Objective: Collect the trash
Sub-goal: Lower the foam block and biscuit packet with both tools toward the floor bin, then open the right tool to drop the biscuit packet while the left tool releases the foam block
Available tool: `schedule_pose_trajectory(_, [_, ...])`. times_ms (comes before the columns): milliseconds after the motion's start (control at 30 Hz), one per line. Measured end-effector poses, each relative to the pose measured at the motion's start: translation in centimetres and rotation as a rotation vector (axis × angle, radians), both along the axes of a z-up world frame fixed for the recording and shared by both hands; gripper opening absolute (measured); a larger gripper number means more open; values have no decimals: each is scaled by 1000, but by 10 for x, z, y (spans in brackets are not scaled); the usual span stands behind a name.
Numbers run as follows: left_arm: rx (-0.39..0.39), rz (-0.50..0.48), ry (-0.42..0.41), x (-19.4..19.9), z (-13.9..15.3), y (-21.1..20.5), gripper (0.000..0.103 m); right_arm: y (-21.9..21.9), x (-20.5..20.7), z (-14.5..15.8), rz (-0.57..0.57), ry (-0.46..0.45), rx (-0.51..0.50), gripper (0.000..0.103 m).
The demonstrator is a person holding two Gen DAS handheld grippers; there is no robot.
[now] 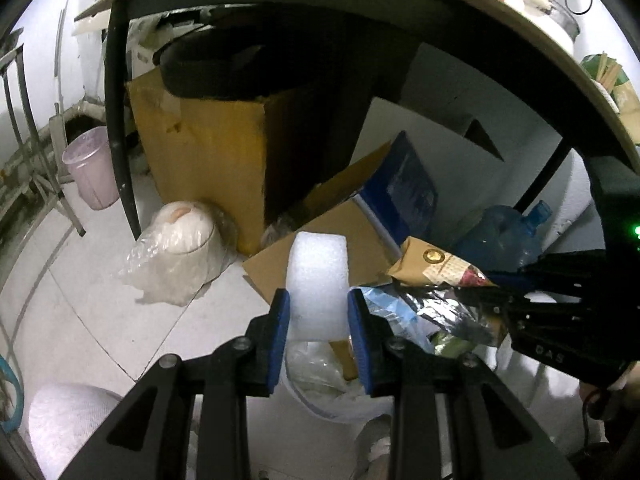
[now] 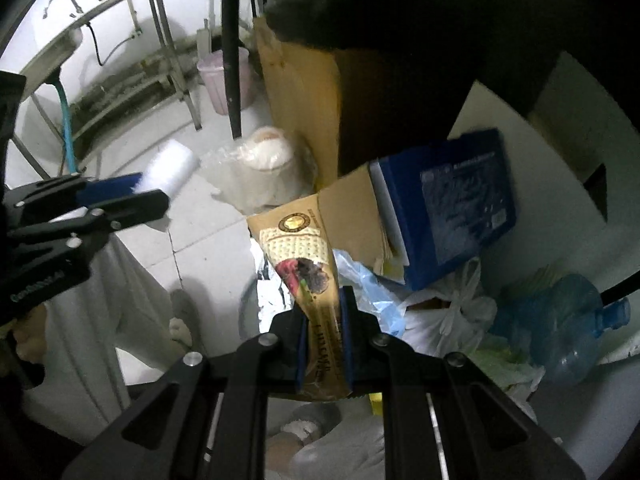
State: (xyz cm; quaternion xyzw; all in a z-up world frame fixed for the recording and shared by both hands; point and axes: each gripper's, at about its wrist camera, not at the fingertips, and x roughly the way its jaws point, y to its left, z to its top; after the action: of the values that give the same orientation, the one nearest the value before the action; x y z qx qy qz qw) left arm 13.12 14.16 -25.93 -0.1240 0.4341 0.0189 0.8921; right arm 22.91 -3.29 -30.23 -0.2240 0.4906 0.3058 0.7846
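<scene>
Jaws of left gripper (image 1: pixel 319 316) clamped on white foam block (image 1: pixel 318 276), right gripper (image 2: pixel 325 334) on brown snack wrapper (image 2: pixel 298 248)

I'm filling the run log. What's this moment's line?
left gripper: shut on foam | right gripper: shut on wrapper

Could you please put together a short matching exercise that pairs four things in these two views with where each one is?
Things:
1. white foam block
2. brown snack wrapper
3. pink bucket
4. blue water jug

Places:
A. lying on the floor at the far right, beside a white plastic bag
B. clamped in the right claw
C. standing on the floor near the black table leg
D. clamped in the left claw

Pairs: 1-D, 2-B, 3-C, 4-A
</scene>
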Motion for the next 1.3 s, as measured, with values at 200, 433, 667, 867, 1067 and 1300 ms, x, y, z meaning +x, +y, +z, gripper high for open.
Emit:
schedule_pose_trajectory(200, [-20,9,39,5,-21,5,29,3,13,-34,-16,43,-26,13])
schedule_pose_trajectory(433, [-27,16,89,10,-37,7,29,6,25,-74,-32,119,-57,23])
schedule_pose_trajectory(667, [-24,12,128,15,-46,3,29,7,32,-97,-28,178,-49,43])
schedule_pose_trajectory(867, [-15,4,147,19,-50,-2,29,0,36,-101,-42,215,-25,53])
schedule_pose_trajectory(1067, [-2,10,158,19,-51,-5,29,-4,36,-102,-44,244,2,63])
schedule_pose_trajectory(1300, [10,-1,170,21,-51,-10,29,-11,36,-93,-57,232,27,65])
